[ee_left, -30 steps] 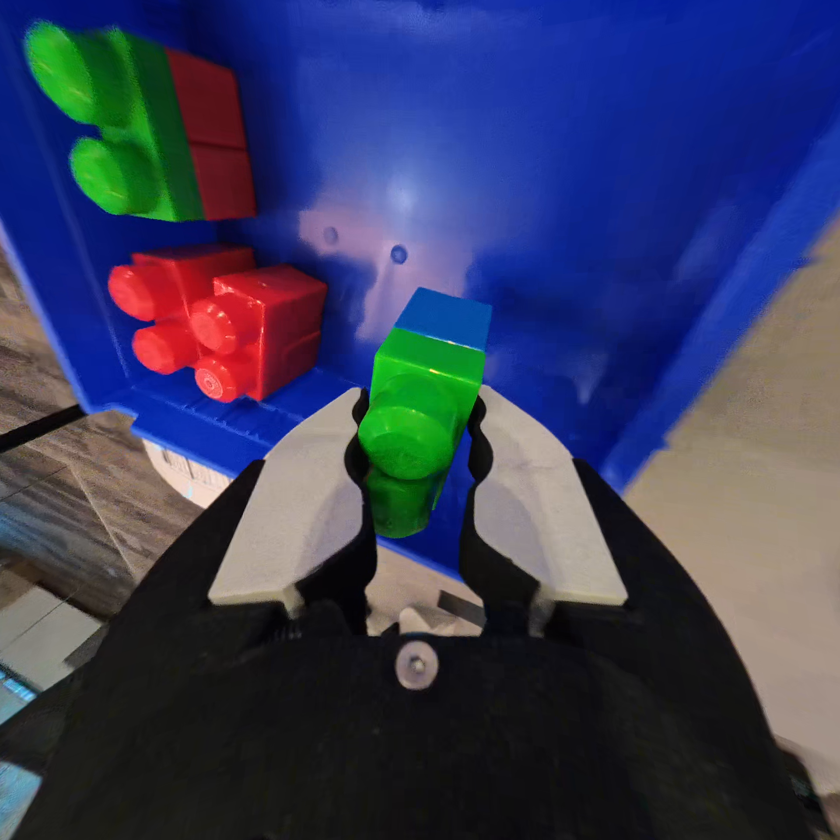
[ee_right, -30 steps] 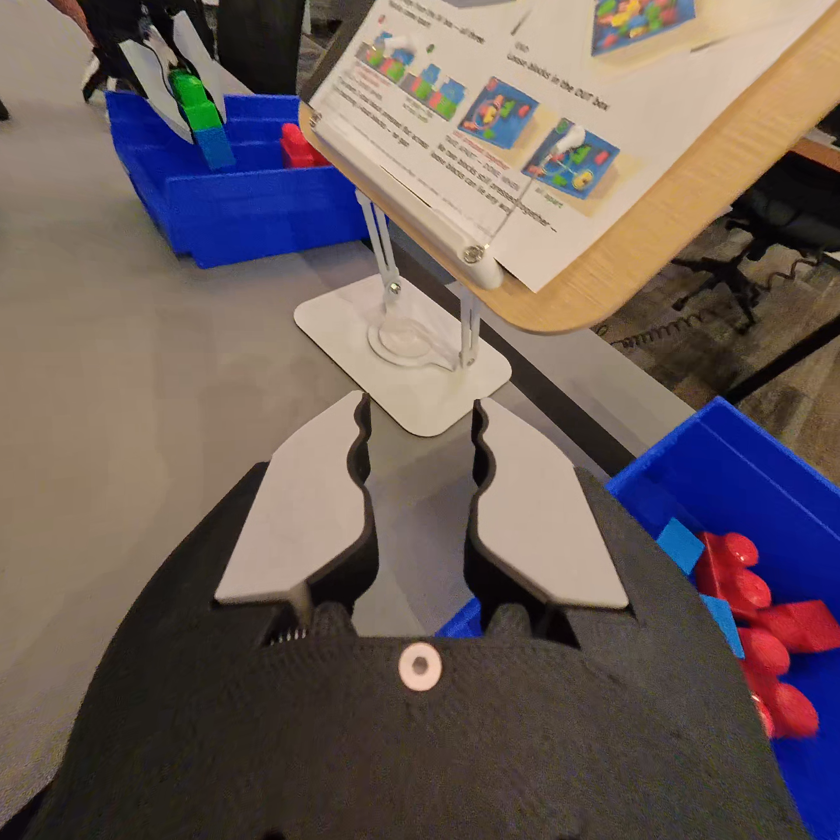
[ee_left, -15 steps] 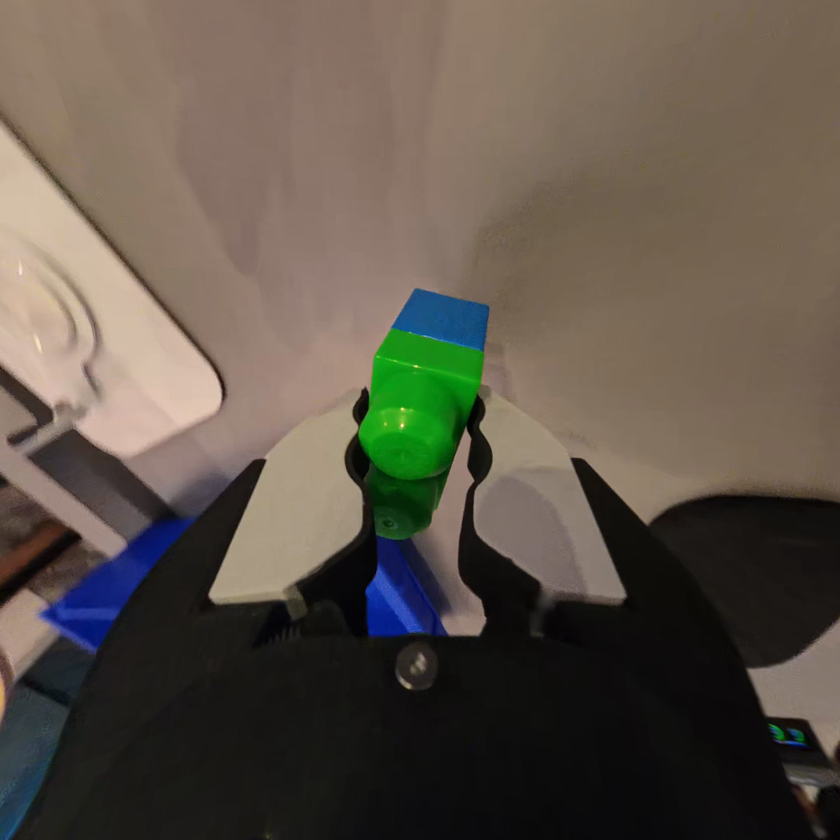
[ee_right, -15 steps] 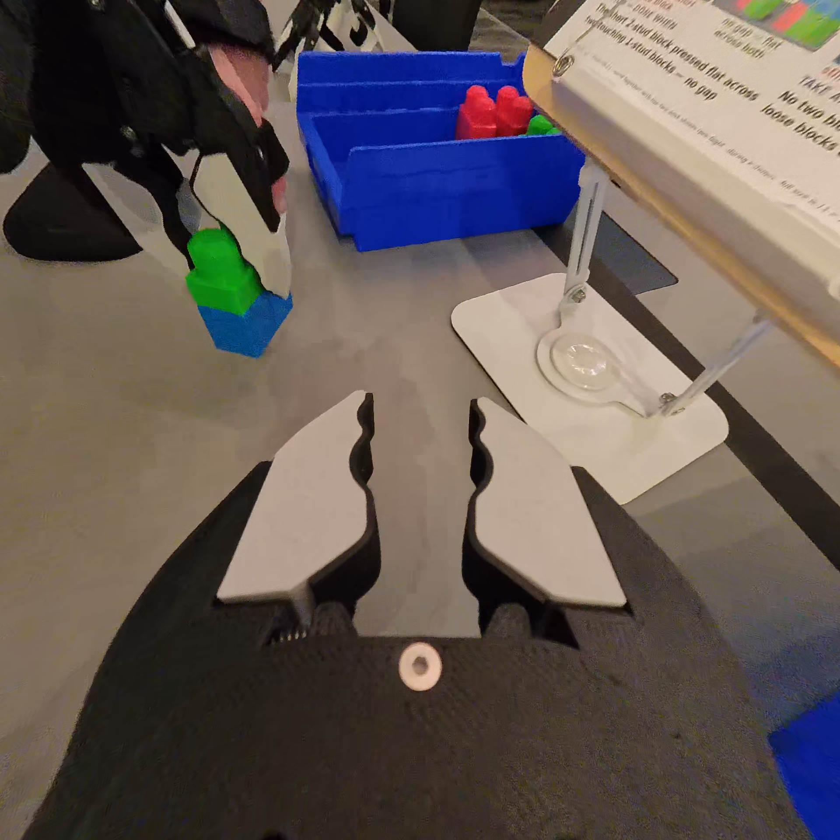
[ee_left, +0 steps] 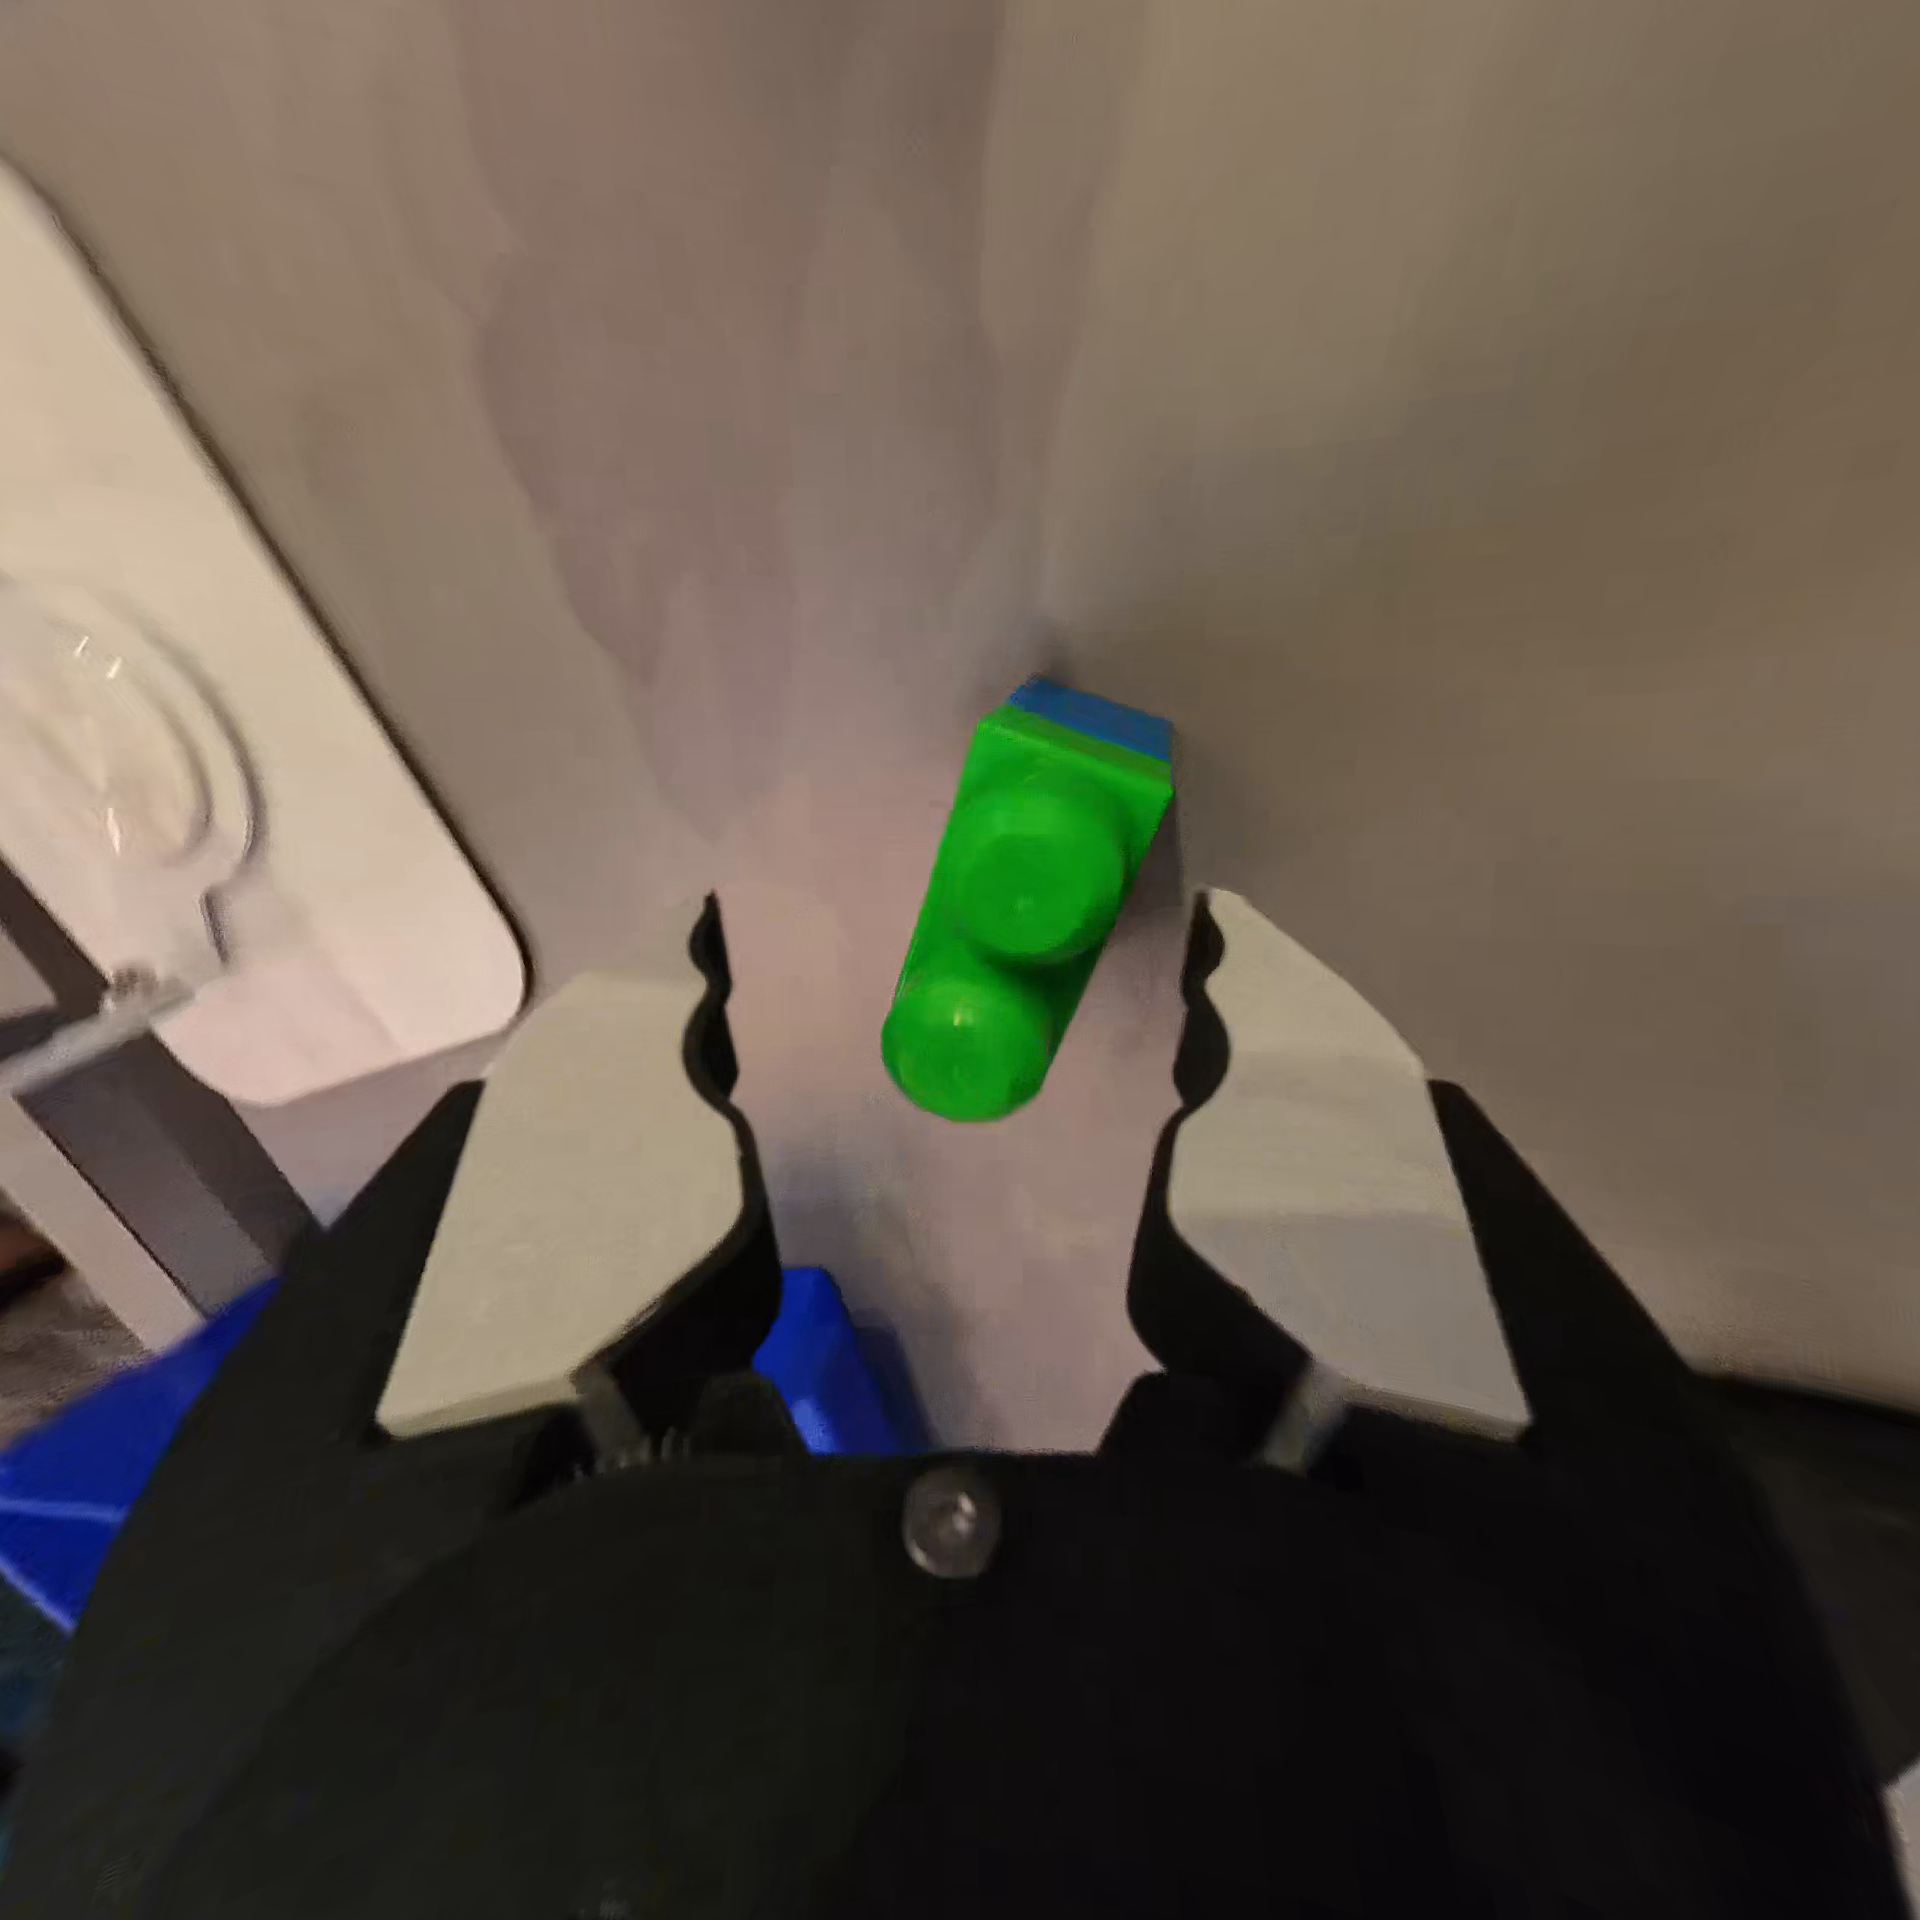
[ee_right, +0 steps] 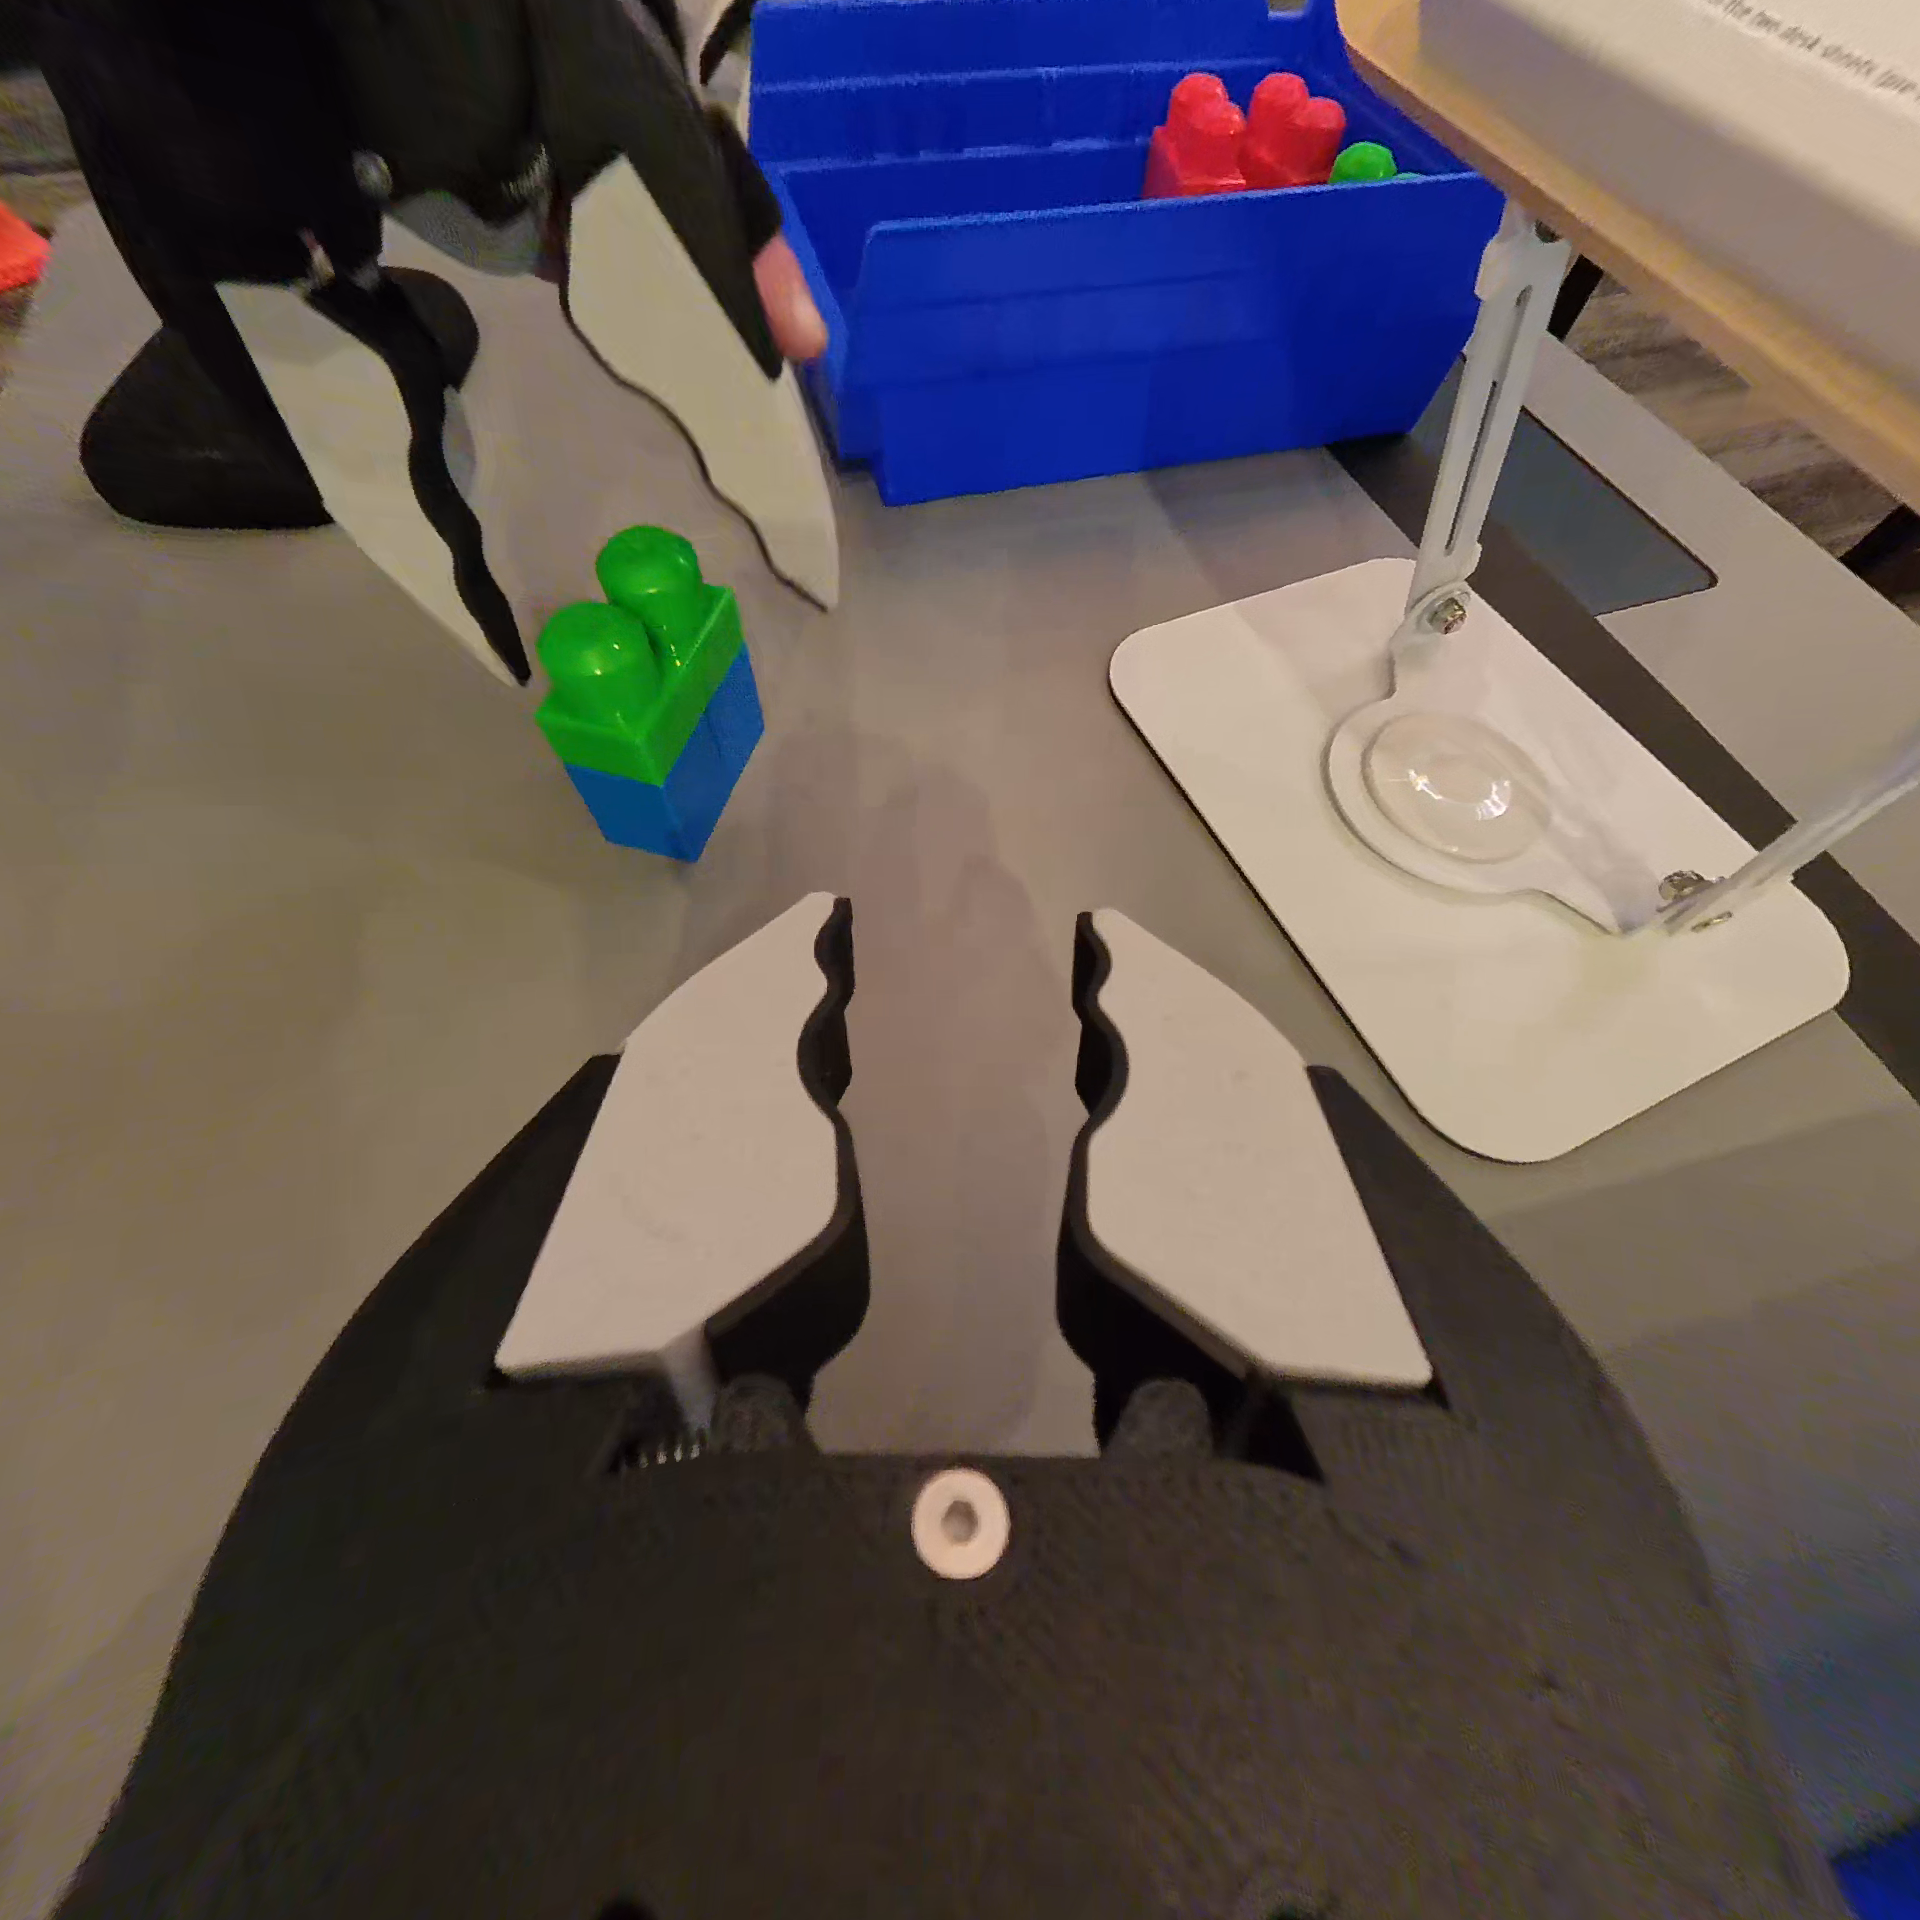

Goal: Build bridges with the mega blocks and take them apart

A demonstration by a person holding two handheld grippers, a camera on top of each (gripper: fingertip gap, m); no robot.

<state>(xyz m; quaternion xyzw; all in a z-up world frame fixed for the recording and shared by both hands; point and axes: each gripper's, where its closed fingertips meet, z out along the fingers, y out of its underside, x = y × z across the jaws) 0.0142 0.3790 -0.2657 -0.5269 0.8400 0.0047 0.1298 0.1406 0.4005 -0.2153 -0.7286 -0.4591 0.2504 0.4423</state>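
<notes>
A green two-stud block stacked on a blue block (ee_left: 1023,894) stands upright on the grey table (ee_left: 1455,520). My left gripper (ee_left: 951,914) hangs just above it, jaws wide open, pads clear of the stack on both sides. The right wrist view shows the same stack (ee_right: 655,696) on the table with the left gripper (ee_right: 665,634) open over it, not touching. My right gripper (ee_right: 961,914) is open and empty, low over the bare table, nearer than the stack and to its right.
A blue bin (ee_right: 1122,312) with red blocks (ee_right: 1242,135) and a green one stands behind the stack. A white stand base (ee_right: 1475,862) carrying a tilted board with an instruction sheet is at the right. A black rounded base (ee_right: 208,436) sits at the far left.
My left gripper carried the green-and-blue stack out of the blue bin, set it on the table, opened and let it go. My right gripper turned left toward it, still open and empty.
</notes>
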